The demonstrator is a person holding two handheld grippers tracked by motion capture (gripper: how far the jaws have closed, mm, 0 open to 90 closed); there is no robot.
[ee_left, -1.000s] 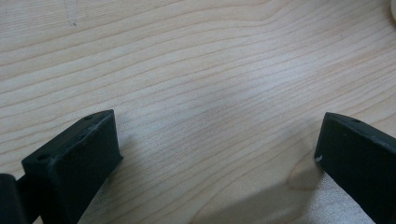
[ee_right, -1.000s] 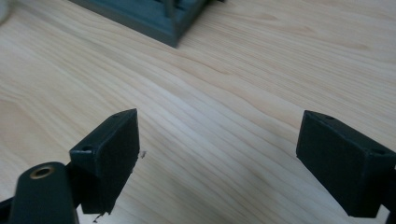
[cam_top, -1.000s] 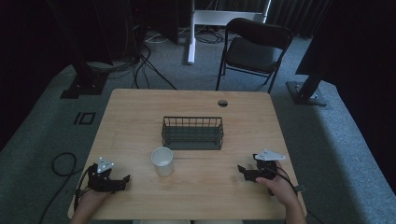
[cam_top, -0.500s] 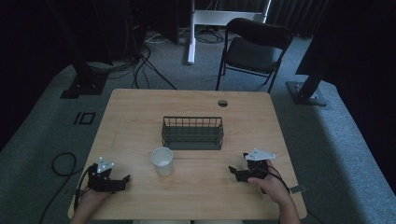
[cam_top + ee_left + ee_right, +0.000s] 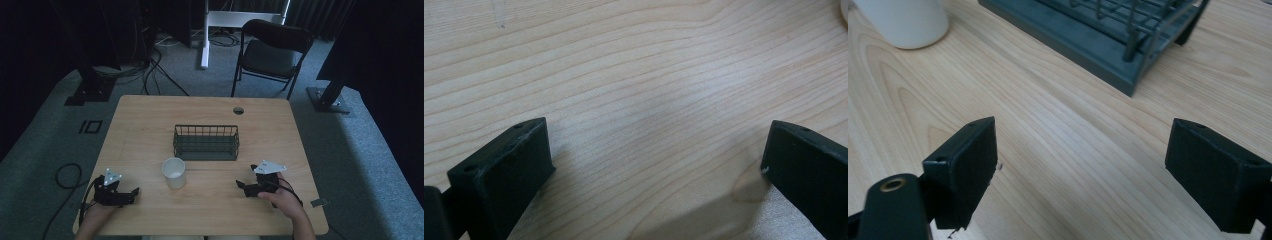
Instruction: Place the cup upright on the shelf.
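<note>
Cup, white, round and open-topped (image 5: pixel 174 172), stands upright on the pale wooden bench (image 5: pixel 150 125), near the person's edge and roughly midway between the two hand-held tools, just in front of the dark green wire basket (image 5: pixel 206 142) and apart from it.

Nearest the person, the left gripper (image 5: pixel 131 193) rests low at the front left of the bench, pointing toward the cup; in the left gripper view its black fingers (image 5: pixel 504 170) stand wide apart over bare wood grain, holding nothing. It looks parked, leaving the work to the other hand.

The right gripper (image 5: pixel 242 186), held by a hand (image 5: pixel 282 200) at the front right, also points toward the cup. In the right gripper view its fingers (image 5: pixel 965 165) are spread wide with only bench between them, the cup's base (image 5: pixel 903 20) ahead at upper left and the basket's solid base rail (image 5: pixel 1083 40) ahead at right. The wide spread suits the cup's girth, so this reads as the approach to a grasp, with the basket placed close behind as the likely destination.

Beyond the bench, a black folding chair (image 5: pixel 272 52) stands on the grey carpet.
</note>
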